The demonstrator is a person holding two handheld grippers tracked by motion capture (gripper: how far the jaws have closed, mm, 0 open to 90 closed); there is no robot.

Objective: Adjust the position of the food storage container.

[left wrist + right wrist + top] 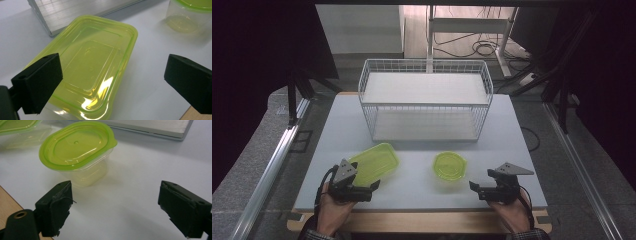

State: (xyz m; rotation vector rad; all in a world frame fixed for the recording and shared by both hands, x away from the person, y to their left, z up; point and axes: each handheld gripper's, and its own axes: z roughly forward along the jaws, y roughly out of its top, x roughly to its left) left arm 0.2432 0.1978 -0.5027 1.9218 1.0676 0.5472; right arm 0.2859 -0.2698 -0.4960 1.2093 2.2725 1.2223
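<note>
Both grippers, left gripper [373,186] and right gripper [474,186], hover with jaws wide apart and empty at the near edge of the pale grey worktop [412,187]. Just ahead of the left sits the rectangular clear plastic container with a yellow-green lid [90,65], ahead of the right the small oval lidded plastic tub [77,152]. Both look light, thin-walled and slick, so I would clamp gently across the stiffer lid rim.

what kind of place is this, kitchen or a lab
Most likely a lab or recording workspace, not a kitchen: a bare grey table ringed by dark curtains, loose cables on the floor behind, and a white wire rack set out with two green-lidded containers.
</note>
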